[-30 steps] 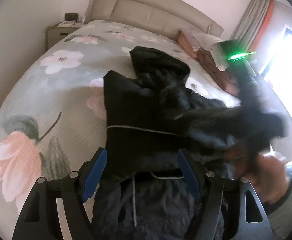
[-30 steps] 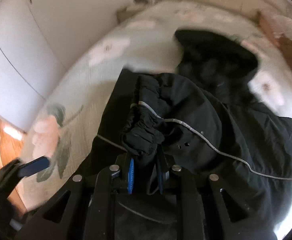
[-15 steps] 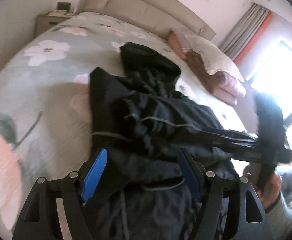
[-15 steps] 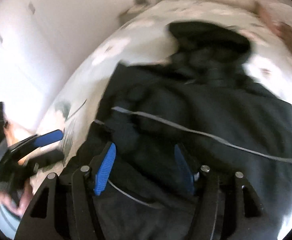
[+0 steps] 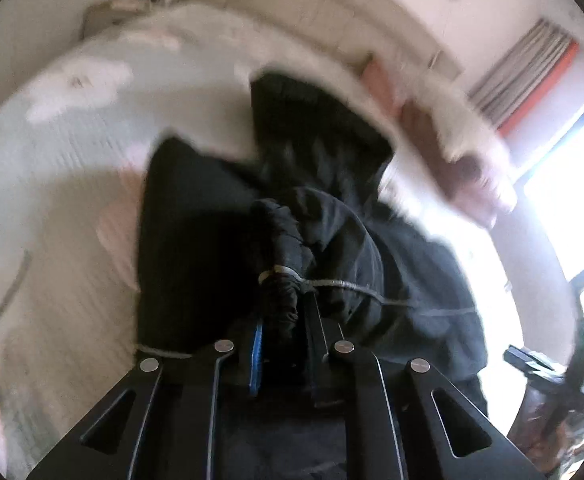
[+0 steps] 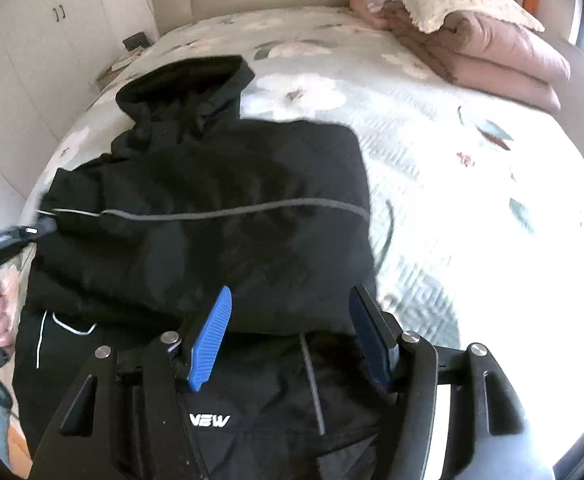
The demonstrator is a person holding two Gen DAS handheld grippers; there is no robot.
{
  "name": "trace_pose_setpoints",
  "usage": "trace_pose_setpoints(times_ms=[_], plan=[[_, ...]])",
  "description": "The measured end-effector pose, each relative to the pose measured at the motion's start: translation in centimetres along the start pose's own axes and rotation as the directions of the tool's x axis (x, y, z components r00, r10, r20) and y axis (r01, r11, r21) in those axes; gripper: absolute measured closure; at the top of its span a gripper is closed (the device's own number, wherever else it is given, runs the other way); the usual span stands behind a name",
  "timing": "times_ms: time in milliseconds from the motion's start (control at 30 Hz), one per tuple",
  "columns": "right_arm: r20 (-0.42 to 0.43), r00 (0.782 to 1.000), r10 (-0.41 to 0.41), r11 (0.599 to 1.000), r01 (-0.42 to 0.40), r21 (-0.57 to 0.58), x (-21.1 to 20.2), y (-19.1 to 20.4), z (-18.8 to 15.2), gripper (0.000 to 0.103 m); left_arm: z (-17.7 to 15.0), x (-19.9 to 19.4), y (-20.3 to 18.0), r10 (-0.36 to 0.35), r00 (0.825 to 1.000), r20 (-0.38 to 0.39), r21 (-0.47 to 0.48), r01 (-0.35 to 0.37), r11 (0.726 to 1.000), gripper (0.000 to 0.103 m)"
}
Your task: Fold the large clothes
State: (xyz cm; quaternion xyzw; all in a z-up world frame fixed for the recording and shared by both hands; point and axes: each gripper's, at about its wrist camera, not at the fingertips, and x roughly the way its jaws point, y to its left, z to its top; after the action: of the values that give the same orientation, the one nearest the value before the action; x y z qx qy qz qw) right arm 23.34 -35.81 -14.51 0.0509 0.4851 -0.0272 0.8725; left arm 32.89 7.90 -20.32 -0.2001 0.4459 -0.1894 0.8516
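One sleeve cuff (image 5: 280, 280) of the jacket (image 6: 212, 208) is pinched by the left gripper (image 5: 282, 320) mid-fold — the right gripper (image 6: 292, 320) is held open above it — so laying that sleeve across is called for next.

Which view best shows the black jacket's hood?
Right wrist: the black jacket's hood lies sharp and unobstructed on the floral bedspread. Left wrist shows the hood only motion-blurred, beyond the cuff clamped in the left gripper.

Jacket (image 6: 220, 216): matt black cloth | bedspread (image 6: 431, 152): ribbed floral cloth | right hand-held gripper (image 6: 290, 336): ridged blue pads (image 6: 212, 340), matt black plastic
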Motion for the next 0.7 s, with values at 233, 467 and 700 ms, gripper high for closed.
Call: trace_pose_setpoints(times_ms=[233, 467, 700], plan=[[-0.138, 0.99, -0.009, 1.0, 0.012, 0.023, 9.3, 2.4, 0.6, 0.037, -2.3, 3.6, 5.6, 0.035, 0.97, -0.239, -0.103, -0.062, 0.993, 0.082], [-0.142, 0.989, -0.032, 0.999, 0.033, 0.006, 8.1, 2.6, 1.6, 0.035, -1.9, -3.4, 5.3, 0.116, 0.992, -0.056, -0.115, -0.121, 0.986, 0.067], [0.001, 1.0, -0.016, 1.0, 0.016, -0.012, 6.2, 3.7, 5.1, 0.035, -1.0, -3.9, -1.3, 0.038, 0.998, 0.057, 0.074, -0.042, 0.996, 0.049]])
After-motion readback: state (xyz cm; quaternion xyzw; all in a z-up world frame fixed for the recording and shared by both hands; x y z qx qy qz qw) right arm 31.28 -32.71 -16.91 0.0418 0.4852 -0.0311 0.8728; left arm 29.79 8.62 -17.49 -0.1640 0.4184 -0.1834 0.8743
